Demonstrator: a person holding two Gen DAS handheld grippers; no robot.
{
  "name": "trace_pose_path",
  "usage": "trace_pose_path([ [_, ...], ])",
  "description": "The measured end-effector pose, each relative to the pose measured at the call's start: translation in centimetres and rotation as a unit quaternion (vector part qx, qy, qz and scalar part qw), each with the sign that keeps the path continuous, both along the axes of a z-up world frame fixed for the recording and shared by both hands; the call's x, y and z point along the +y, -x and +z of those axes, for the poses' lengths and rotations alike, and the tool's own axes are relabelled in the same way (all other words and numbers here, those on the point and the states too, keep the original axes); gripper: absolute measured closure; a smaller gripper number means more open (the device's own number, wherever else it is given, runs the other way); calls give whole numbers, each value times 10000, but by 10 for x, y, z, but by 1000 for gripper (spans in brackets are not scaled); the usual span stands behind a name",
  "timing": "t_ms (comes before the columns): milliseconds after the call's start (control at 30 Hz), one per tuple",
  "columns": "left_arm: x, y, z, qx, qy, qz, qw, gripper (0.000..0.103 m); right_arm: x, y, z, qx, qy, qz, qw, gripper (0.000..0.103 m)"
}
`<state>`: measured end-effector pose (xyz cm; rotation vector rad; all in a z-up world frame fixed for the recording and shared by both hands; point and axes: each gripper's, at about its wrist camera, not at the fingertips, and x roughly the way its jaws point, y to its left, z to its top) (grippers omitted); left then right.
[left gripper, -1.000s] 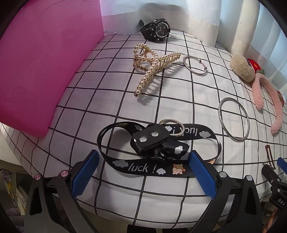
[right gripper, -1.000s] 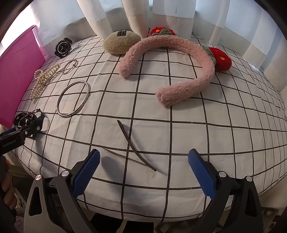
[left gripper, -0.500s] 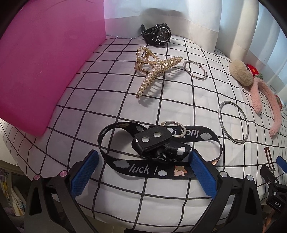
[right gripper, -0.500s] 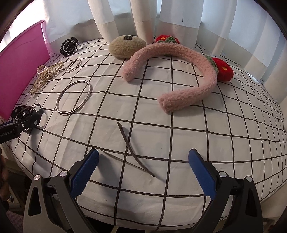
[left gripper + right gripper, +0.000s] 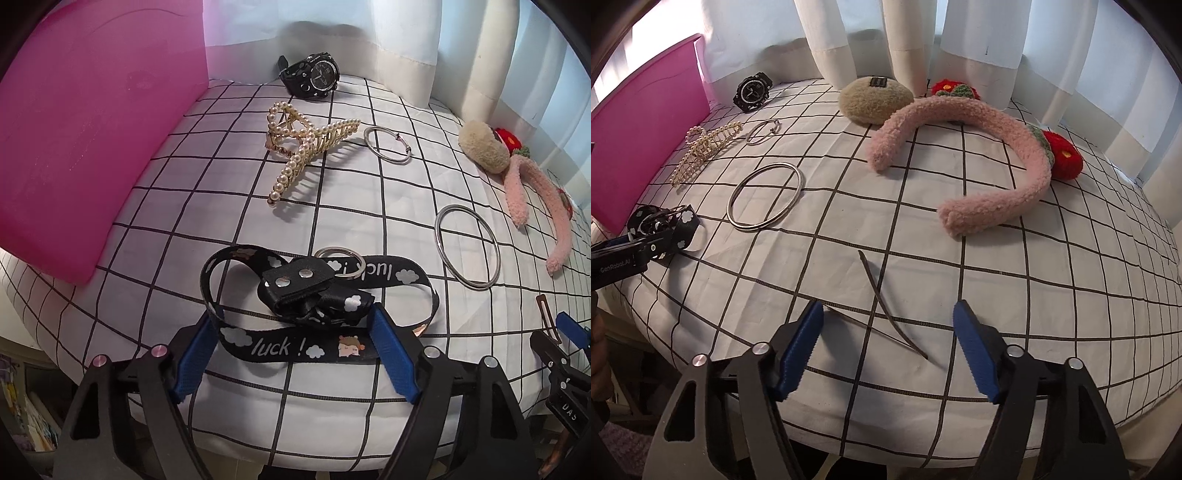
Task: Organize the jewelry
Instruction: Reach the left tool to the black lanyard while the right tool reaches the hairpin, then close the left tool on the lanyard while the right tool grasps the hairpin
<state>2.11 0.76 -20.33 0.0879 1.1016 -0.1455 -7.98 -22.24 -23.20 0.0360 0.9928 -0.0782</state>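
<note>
A black "luck!" lanyard point(image 5: 295, 314) with a key ring lies on the checked cloth; my open left gripper point(image 5: 295, 350) straddles its near strap without closing on it. Behind it lie a pearl hair claw point(image 5: 306, 147), a black watch point(image 5: 314, 75), a small ring point(image 5: 386, 147) and a large bangle point(image 5: 467, 251). My open right gripper point(image 5: 886, 343) stands over a thin dark hair clip point(image 5: 886, 302). A pink fluffy headband point(image 5: 979, 155) and a beige puff point(image 5: 875, 99) lie beyond.
A pink box point(image 5: 74, 129) stands at the left edge; it also shows in the right wrist view point(image 5: 639, 140). White curtains point(image 5: 905, 37) hang behind the table. The table's front edge point(image 5: 923, 435) curves just below both grippers.
Both grippers have moved forward over the table, the left onto the lanyard, the right over the hair clip. Their jaws have narrowed a little but stay open.
</note>
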Motion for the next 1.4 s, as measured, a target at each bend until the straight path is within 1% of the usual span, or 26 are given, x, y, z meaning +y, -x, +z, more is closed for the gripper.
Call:
trace_pose_path([
  [33,-1,1,1,-12,5,-12,10000,33,3,0,1,-9,15,63,10000,52],
  [100,-3,2,2,-34,12,-45,10000,40,9,0,2,-24,75,190,9998,72],
  [133,-5,3,3,-46,20,-75,10000,48,12,0,2,-21,136,244,9996,78],
  [167,-6,4,3,-60,15,-103,9999,57,15,-1,2,-10,204,276,9994,87],
  [233,-9,4,5,-74,-8,-147,9999,68,15,-3,2,-4,194,279,9994,88],
  [367,-8,5,6,-70,28,-130,9999,75,11,-4,2,13,75,248,9997,89],
  [400,-8,4,6,-66,21,-118,9999,82,11,-4,3,18,64,250,9997,89],
  [533,-8,4,7,-80,-27,-110,9999,84,11,-2,4,11,-13,264,9996,90],
  [700,-2,4,14,-112,124,-28,9999,87,11,-2,8,13,-136,302,9995,90],
  [900,4,4,31,-308,307,2,9991,88,11,-5,16,-14,-236,330,9992,90],
  [1100,4,5,54,-513,425,-35,9978,89,12,-5,33,-143,-256,388,9988,90],
  [1200,3,6,69,-651,415,-82,9970,89,12,-7,44,-223,-290,394,9986,90],
  [1400,5,7,107,-929,511,-94,9943,89,13,-11,76,-508,-335,447,9971,90],
])
